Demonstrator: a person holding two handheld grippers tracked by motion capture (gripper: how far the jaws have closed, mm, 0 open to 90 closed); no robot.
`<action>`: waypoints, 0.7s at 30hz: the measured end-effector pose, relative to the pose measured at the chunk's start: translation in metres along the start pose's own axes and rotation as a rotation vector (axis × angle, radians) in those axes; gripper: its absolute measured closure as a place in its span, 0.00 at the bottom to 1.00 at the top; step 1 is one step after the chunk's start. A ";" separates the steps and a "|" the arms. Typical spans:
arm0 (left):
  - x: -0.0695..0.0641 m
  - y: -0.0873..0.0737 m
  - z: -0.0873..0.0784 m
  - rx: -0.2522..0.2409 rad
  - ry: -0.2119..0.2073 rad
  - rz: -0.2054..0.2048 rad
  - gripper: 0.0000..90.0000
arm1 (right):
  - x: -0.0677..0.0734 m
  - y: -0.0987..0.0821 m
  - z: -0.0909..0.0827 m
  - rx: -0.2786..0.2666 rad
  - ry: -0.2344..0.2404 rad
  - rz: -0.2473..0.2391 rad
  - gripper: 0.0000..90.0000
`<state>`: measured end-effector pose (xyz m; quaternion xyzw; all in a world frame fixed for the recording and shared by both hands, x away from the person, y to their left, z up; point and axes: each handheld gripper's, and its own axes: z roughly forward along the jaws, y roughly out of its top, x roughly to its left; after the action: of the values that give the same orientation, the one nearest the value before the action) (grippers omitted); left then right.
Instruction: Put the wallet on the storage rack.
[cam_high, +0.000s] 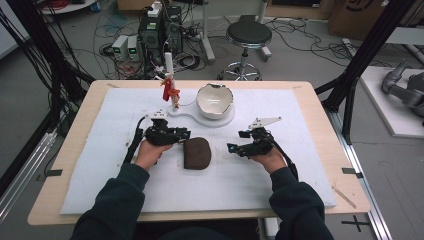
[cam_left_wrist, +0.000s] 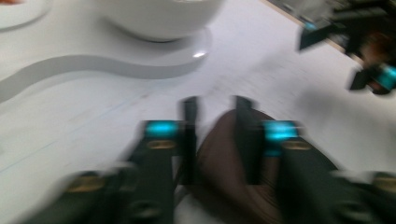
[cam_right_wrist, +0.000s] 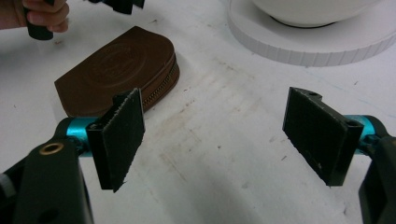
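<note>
Here, left gripper (cam_left_wrist: 215, 135) astride brown pouch (cam_left_wrist: 224, 163), right gripper (cam_right_wrist: 229, 135) wide.

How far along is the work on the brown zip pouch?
Done: little that shows; the brown pouch lies flat on the white mat, zip apparently closed. In hand: the left gripper straddles the pouch's edge, though grip is unclear. Left: the open right gripper hangs beside the pouch, holding nothing.
</note>
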<state>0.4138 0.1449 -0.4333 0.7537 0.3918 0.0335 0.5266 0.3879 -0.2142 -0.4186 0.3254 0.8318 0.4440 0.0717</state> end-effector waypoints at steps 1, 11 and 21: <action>0.003 -0.001 0.000 0.008 0.015 -0.019 0.58 | 0.000 0.000 0.000 -0.002 0.000 0.001 0.23; 0.013 -0.012 0.008 0.164 -0.108 -0.134 0.58 | -0.006 0.000 -0.007 -0.028 -0.002 0.029 0.24; 0.013 -0.014 0.010 0.139 -0.173 -0.162 0.78 | -0.006 0.000 -0.008 -0.029 -0.001 0.036 0.24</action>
<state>0.4198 0.1471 -0.4537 0.7542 0.4058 -0.1016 0.5061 0.3888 -0.2233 -0.4150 0.3394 0.8193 0.4569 0.0688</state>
